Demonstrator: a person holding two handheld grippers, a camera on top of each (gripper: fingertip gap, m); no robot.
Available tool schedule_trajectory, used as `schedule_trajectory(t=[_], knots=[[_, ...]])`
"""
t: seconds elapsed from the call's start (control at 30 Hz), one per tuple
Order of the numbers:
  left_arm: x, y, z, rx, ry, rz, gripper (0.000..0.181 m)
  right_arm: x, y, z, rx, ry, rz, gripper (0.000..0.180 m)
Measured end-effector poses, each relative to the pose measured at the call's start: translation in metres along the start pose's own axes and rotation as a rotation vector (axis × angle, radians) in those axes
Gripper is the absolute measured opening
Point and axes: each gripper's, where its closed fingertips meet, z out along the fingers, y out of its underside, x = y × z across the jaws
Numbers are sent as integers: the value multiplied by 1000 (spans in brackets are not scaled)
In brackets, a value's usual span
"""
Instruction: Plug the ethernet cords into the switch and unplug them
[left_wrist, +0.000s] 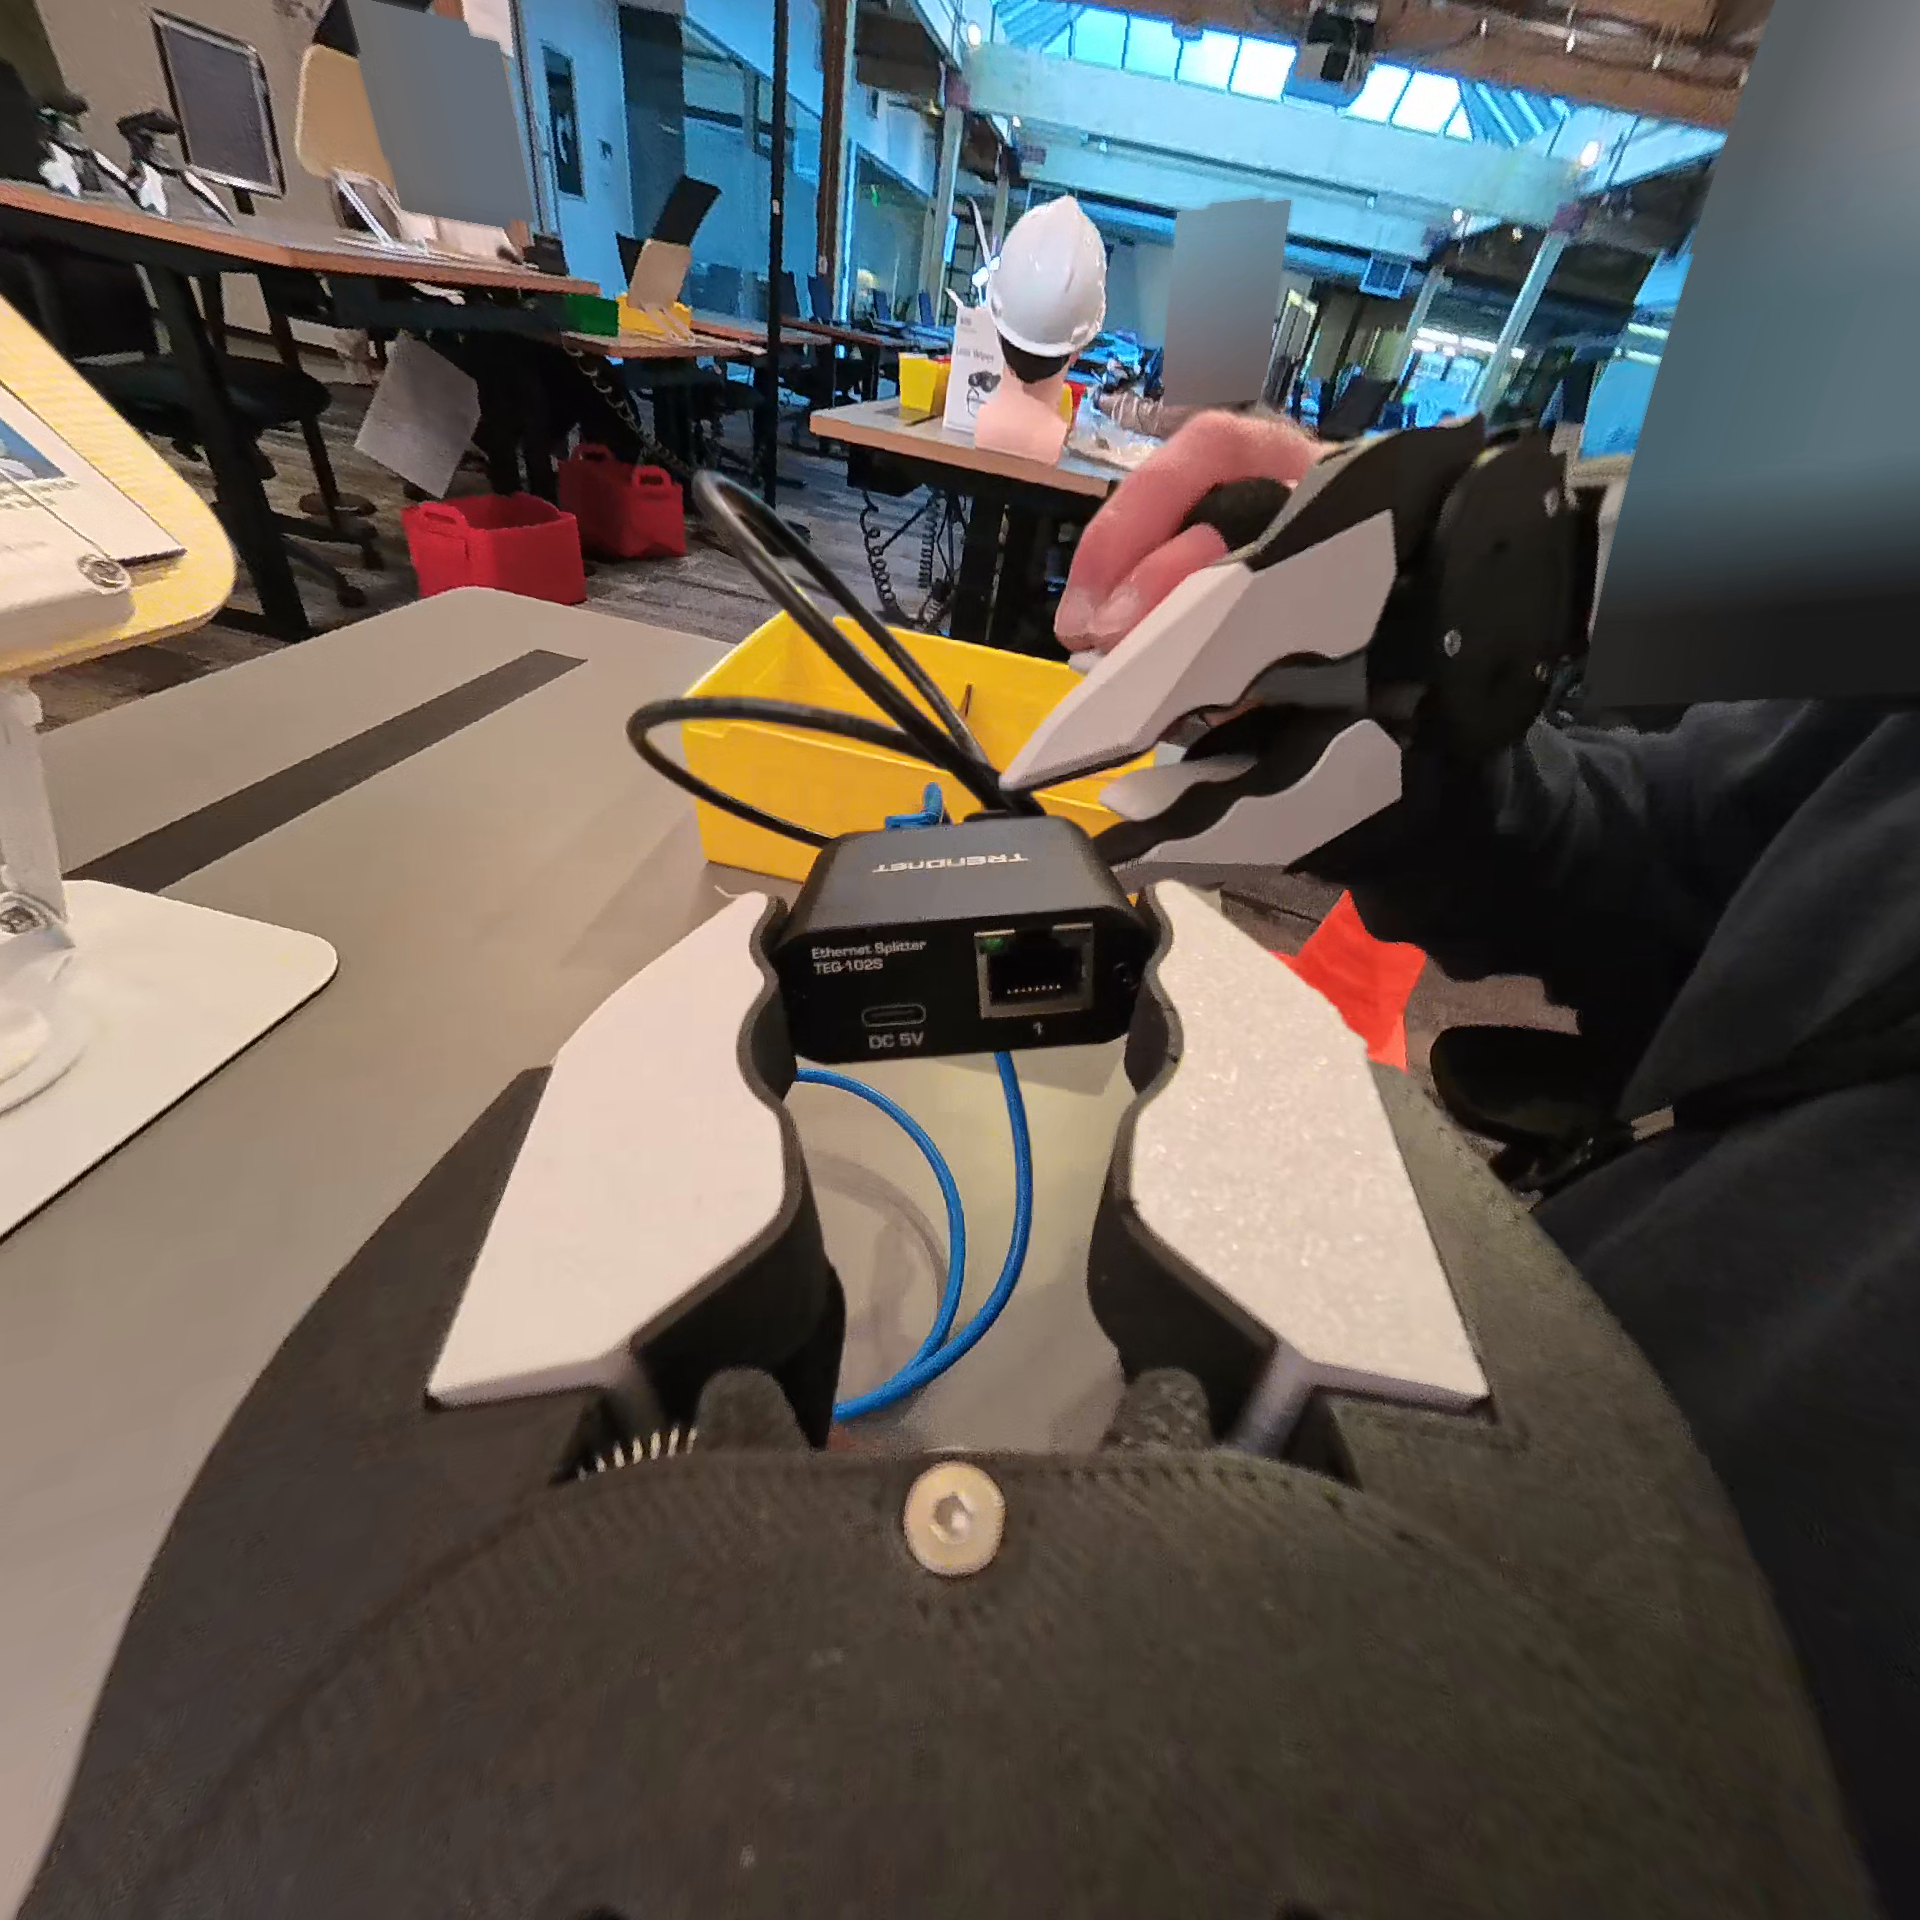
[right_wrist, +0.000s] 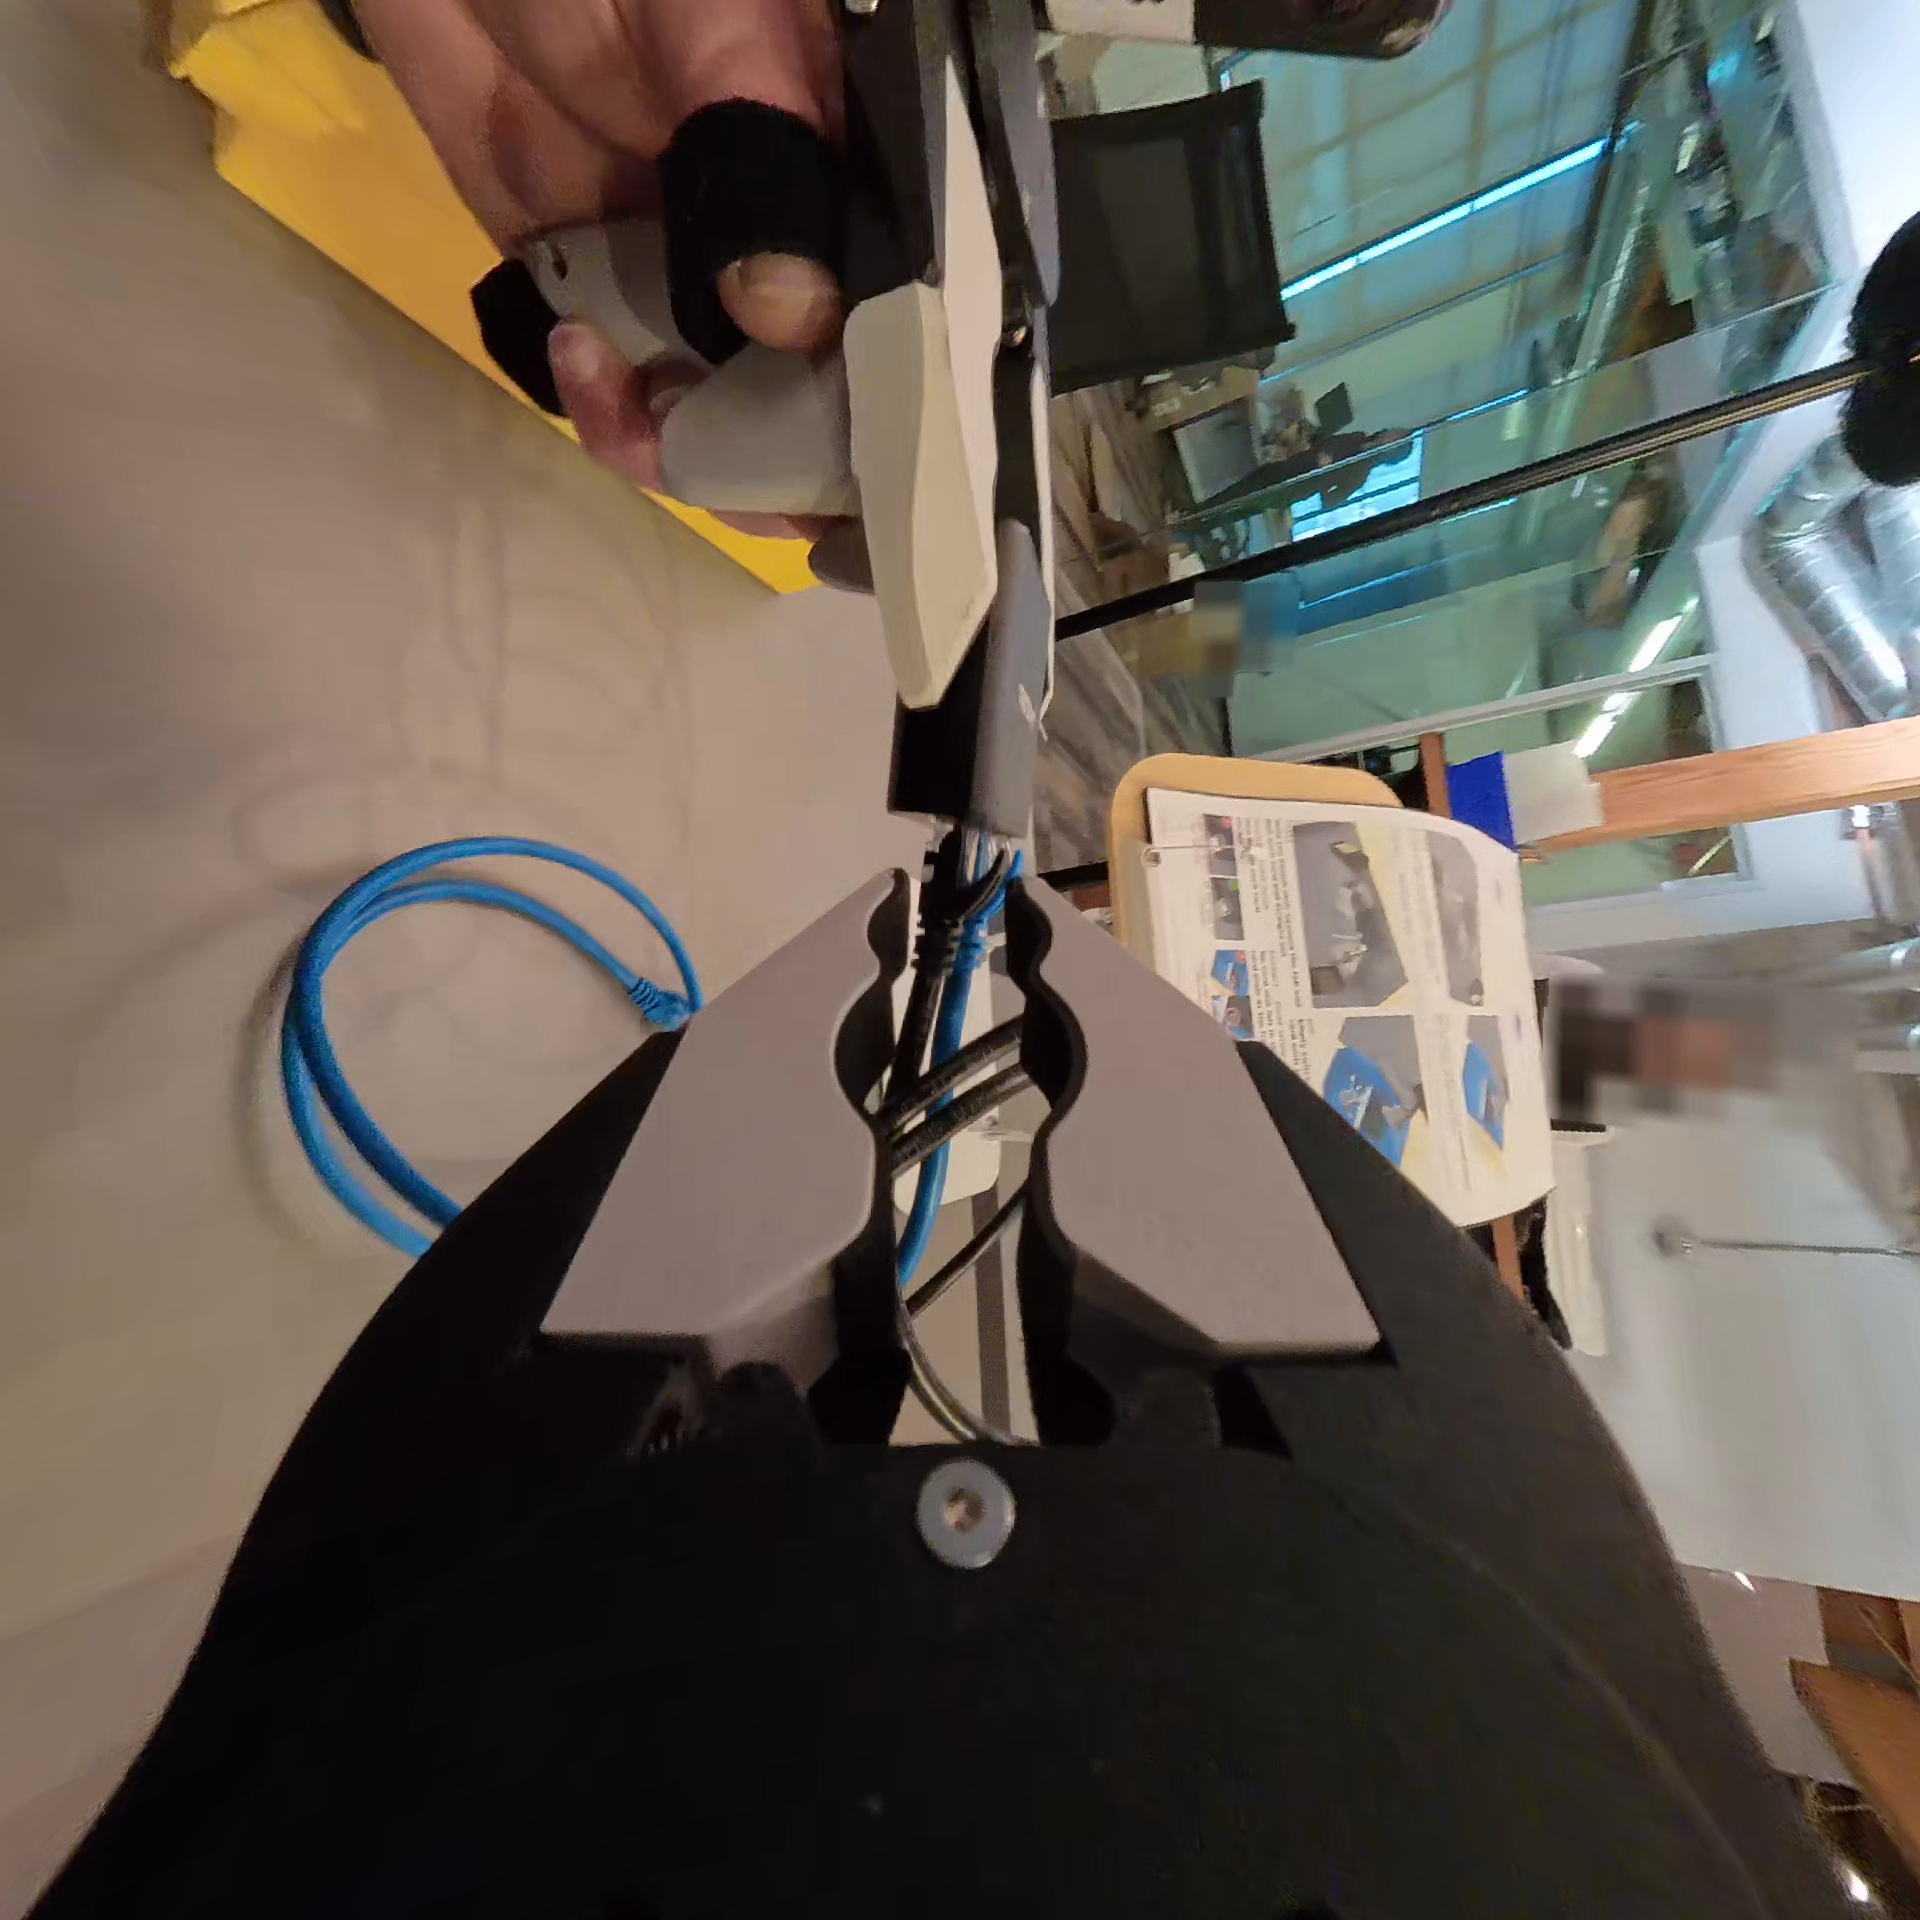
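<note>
My left gripper (left_wrist: 961, 935) is shut on a small black switch (left_wrist: 935, 904) and holds it above the grey table (left_wrist: 343, 810), with its empty port facing the camera. A black cord (left_wrist: 831, 634) and a blue cord (left_wrist: 971, 1226) reach the switch's far side. My right gripper (right_wrist: 958, 896) is turned sideways and closed around the black cord's plug (right_wrist: 932, 925) right at the switch (right_wrist: 928, 771); the blue cord (right_wrist: 971, 951) runs beside it between the fingers. The right gripper also shows in the left wrist view (left_wrist: 1060, 790), behind the switch. Whether the plugs are seated is hidden.
A yellow bin (left_wrist: 821, 769) stands on the table behind the switch. A white stand base (left_wrist: 156, 1039) sits at the left. The blue cord's loop (right_wrist: 332, 1049) lies on the table. An instruction sheet (right_wrist: 1351, 987) and an orange cone (left_wrist: 1351, 977) are off the table's edge. Less than 4 cm separates the two grippers' tips.
</note>
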Motion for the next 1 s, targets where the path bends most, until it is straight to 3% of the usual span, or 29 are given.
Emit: schedule_trajectory(t=[0.4, 0.87, 1.0], knots=[[5, -5, 6, 45, 20, -75, 62, 5, 2, 4, -8, 52, -109, 13], [7, 0, 9, 54, 47, -119, 62, -11, 5, 2, -89, -96, -283, 9], [10, -5, 9, 80, 62, -119, 61, -4, 1, -2, -63, -104, -230, 10]])
